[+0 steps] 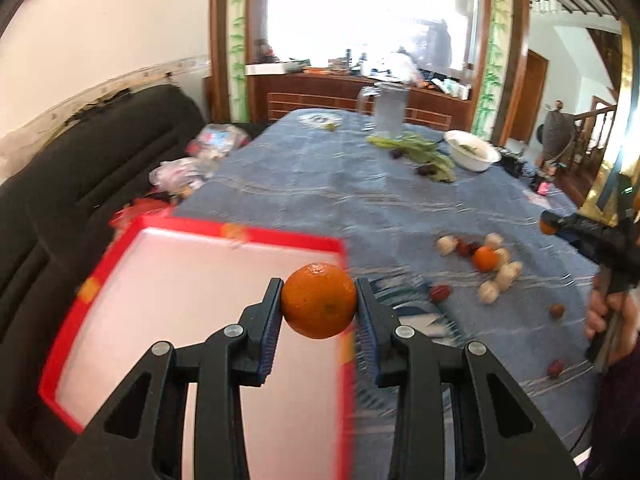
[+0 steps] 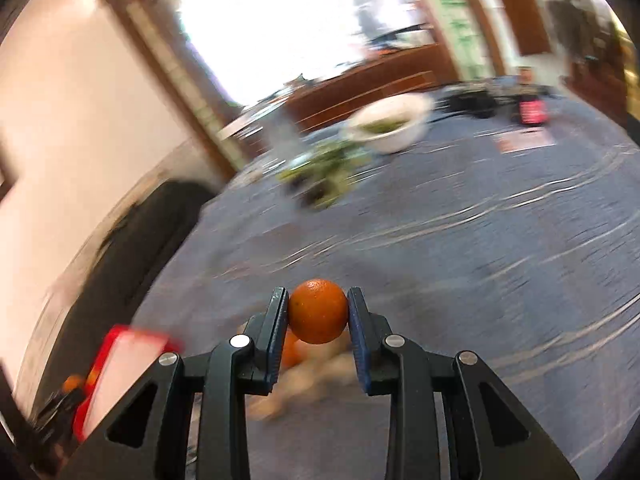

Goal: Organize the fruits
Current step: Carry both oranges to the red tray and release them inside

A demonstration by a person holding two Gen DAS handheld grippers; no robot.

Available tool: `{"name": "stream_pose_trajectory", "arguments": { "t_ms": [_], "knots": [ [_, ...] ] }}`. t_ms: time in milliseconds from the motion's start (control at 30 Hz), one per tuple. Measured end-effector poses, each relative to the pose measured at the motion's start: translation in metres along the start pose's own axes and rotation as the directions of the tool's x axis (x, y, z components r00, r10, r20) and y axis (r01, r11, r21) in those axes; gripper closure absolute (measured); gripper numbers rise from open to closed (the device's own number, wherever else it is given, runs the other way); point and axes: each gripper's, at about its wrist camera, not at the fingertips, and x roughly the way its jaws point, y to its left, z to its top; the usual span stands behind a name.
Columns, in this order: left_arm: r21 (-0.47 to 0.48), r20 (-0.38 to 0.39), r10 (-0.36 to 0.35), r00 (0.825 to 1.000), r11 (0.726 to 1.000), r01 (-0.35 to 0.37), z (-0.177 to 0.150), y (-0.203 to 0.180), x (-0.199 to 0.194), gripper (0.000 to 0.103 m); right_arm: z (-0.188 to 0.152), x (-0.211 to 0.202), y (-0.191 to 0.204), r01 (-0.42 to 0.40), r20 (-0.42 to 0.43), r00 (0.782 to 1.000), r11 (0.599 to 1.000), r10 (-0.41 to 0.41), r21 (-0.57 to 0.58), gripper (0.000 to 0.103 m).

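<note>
Orange fills both of my tools. My left gripper [image 1: 319,306] pinches an orange [image 1: 319,306] between its blue-padded fingers [image 1: 269,330], and the fruit hangs over the right edge of the red tray [image 1: 100,276], whose pale inner floor shows beneath the fingers. The tray sits at the near left of the blue tablecloth [image 1: 320,200], beside the dark sofa [image 1: 80,168].

My right gripper [image 2: 318,311] is clamped on a second orange [image 2: 318,311], held above the cloth [image 2: 480,240]; in the left wrist view that tool [image 1: 600,240] shows at the far right edge with my right hand [image 1: 612,316] around its handle. Below the held fruit in the right wrist view, another orange [image 2: 291,350] lies on the cloth, partly hidden by the finger, among pale blurred shapes I cannot make out there.

From the left wrist view, the loose pile on the cloth to the right of the tray is clearer: a small orange [image 1: 485,258] touching several white rounded pieces [image 1: 505,276] and a few dark red fruits [image 1: 441,292]. Two more small reddish fruits [image 1: 556,368] lie apart, nearer my right hand.

Farther back stand a white bowl [image 1: 472,154], leafy greens [image 1: 420,154] just beside it, and a clear pitcher [image 1: 390,110].
</note>
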Motion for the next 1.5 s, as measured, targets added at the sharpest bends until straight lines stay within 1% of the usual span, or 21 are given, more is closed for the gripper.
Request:
{"name": "stream_pose_trajectory", "arguments": {
  "t_ms": [67,100,167,267,333,400,500,633,833,900,967,1000,1033,1067,1100,1133,1167,1233,1267,1333,1500],
  "knots": [
    [0.000,-0.005,0.043,0.999,0.999,-0.043,-0.008,0.014,-0.002,0.066,-0.020,0.009,0.042,-0.093,-0.054,0.994,0.995,0.091,-0.038,0.075],
    [0.000,-0.009,0.064,0.998,0.998,-0.064,-0.012,0.020,-0.001,0.066,-0.031,0.015,0.069,-0.160,-0.090,0.984,0.985,0.154,-0.060,0.075],
    [-0.009,-0.026,0.090,0.996,0.996,-0.091,-0.020,0.033,0.002,0.066,-0.046,0.024,0.108,-0.220,-0.128,0.970,0.970,0.205,-0.107,0.075],
    [-0.026,-0.040,0.098,0.994,0.995,-0.099,-0.030,0.050,0.002,0.066,-0.071,0.040,0.166,-0.267,-0.191,0.955,0.935,0.226,-0.234,0.075],
    [-0.024,-0.043,0.122,0.992,0.992,-0.123,-0.035,0.057,0.004,0.066,-0.085,0.051,0.189,-0.281,-0.227,0.949,0.916,0.220,-0.287,0.074],
    [-0.024,-0.043,0.144,0.989,0.989,-0.145,-0.040,0.064,0.005,0.066,-0.097,0.064,0.201,-0.295,-0.269,0.939,0.907,0.216,-0.301,0.074],
    [-0.027,-0.053,0.181,0.982,0.983,-0.183,-0.048,0.075,0.009,0.066,-0.111,0.079,0.208,-0.275,-0.306,0.936,0.905,0.175,-0.325,0.074],
    [-0.034,-0.077,0.212,0.974,0.976,-0.215,-0.055,0.087,0.016,0.066,-0.126,0.089,0.215,-0.243,-0.329,0.936,0.902,0.122,-0.358,0.074],
    [-0.035,-0.080,0.265,0.961,0.963,-0.268,-0.061,0.096,0.021,0.065,-0.137,0.085,0.224,-0.214,-0.315,0.945,0.885,0.081,-0.413,0.072],
    [-0.035,-0.088,0.276,0.957,0.960,-0.280,-0.061,0.096,0.023,0.065,-0.137,0.083,0.224,-0.218,-0.318,0.944,0.883,0.083,-0.415,0.066],
    [-0.038,-0.101,0.284,0.954,0.957,-0.289,-0.062,0.098,0.024,0.065,-0.138,0.078,0.224,-0.225,-0.308,0.946,0.883,0.098,-0.411,0.053],
    [-0.039,-0.100,0.285,0.953,0.956,-0.290,-0.062,0.099,0.024,0.061,-0.137,0.076,0.224,-0.226,-0.298,0.949,0.884,0.105,-0.409,0.050],
    [-0.038,-0.097,0.297,0.950,0.953,-0.301,-0.061,0.098,0.023,0.050,-0.135,0.073,0.222,-0.227,-0.287,0.951,0.884,0.112,-0.407,0.044],
    [-0.033,-0.086,0.325,0.942,0.944,-0.328,-0.060,0.097,0.020,0.043,-0.133,0.069,0.220,-0.226,-0.269,0.956,0.885,0.120,-0.407,0.044],
    [-0.030,-0.068,0.345,0.936,0.937,-0.347,-0.058,0.095,0.016,0.032,-0.131,0.067,0.218,-0.221,-0.253,0.960,0.885,0.123,-0.409,0.043],
    [-0.025,-0.044,0.362,0.931,0.931,-0.363,-0.057,0.094,0.011,0.028,-0.128,0.063,0.215,-0.214,-0.232,0.965,0.886,0.125,-0.411,0.043],
    [-0.018,-0.026,0.376,0.926,0.926,-0.377,-0.057,0.094,0.007,0.027,-0.126,0.059,0.214,-0.208,-0.218,0.968,0.888,0.126,-0.410,0.043],
    [-0.006,0.007,0.408,0.913,0.913,-0.408,-0.052,0.089,0.000,0.019,-0.120,0.049,0.208,-0.195,-0.179,0.975,0.893,0.132,-0.406,0.043],
    [-0.006,0.017,0.413,0.911,0.911,-0.413,-0.051,0.087,-0.003,0.017,-0.117,0.045,0.205,-0.185,-0.160,0.979,0.895,0.130,-0.406,0.042],
    [-0.006,0.037,0.417,0.908,0.909,-0.417,-0.047,0.083,-0.009,0.015,-0.111,0.036,0.198,-0.165,-0.127,0.984,0.900,0.123,-0.403,0.037],
    [0.017,0.089,0.411,0.907,0.910,-0.414,-0.032,0.060,-0.022,0.008,-0.095,0.016,0.180,-0.126,-0.054,0.992,0.917,0.114,-0.378,0.035]
  ]
}}
